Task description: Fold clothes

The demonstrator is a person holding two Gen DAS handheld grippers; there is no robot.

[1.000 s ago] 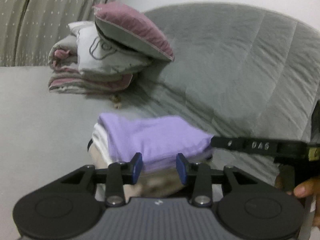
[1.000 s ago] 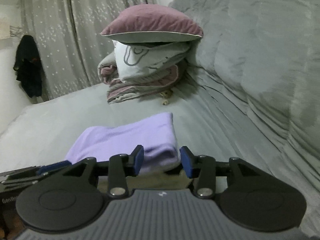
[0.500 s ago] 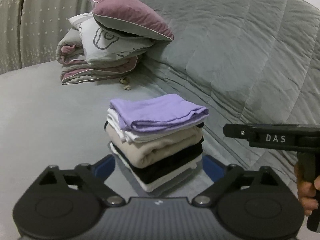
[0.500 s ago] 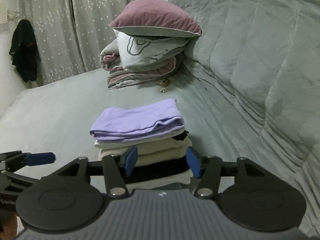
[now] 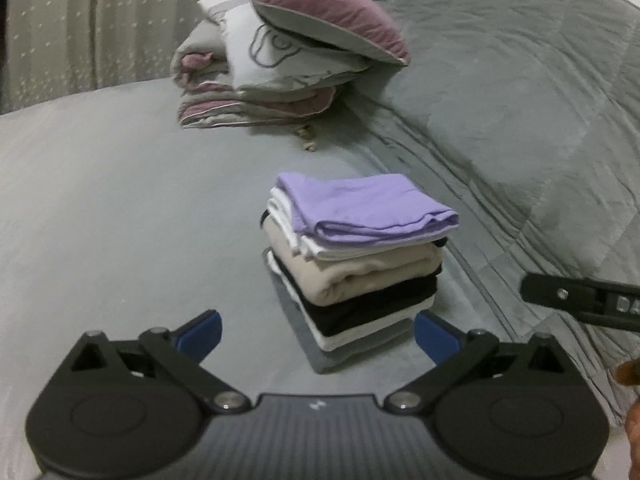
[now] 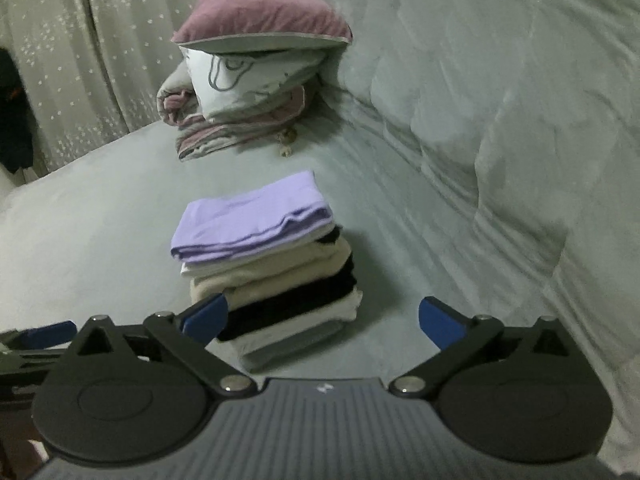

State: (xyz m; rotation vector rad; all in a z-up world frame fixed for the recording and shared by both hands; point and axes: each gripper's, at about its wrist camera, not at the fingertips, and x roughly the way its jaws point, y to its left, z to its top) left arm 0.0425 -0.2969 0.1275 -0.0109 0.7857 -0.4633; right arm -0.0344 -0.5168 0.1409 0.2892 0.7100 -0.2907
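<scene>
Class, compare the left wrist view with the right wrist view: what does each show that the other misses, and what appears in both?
Only the left wrist view shows part of a person's hand at the right edge.

Only the right wrist view shows a dark garment hanging at the far left by the curtain.

Both show the stack of folded clothes with the purple garment on top, the pillow pile behind it, and the grey bed cover. The left gripper is open; the right gripper's jaws are opening, empty.

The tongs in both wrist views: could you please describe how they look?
Both the left tongs and the right tongs look alike: blue fingertip pads on black linkage arms with silver pivot screws, two round black discs, and a ribbed dark grey body with a small pale logo. White lettering marks the right one's side.
</scene>
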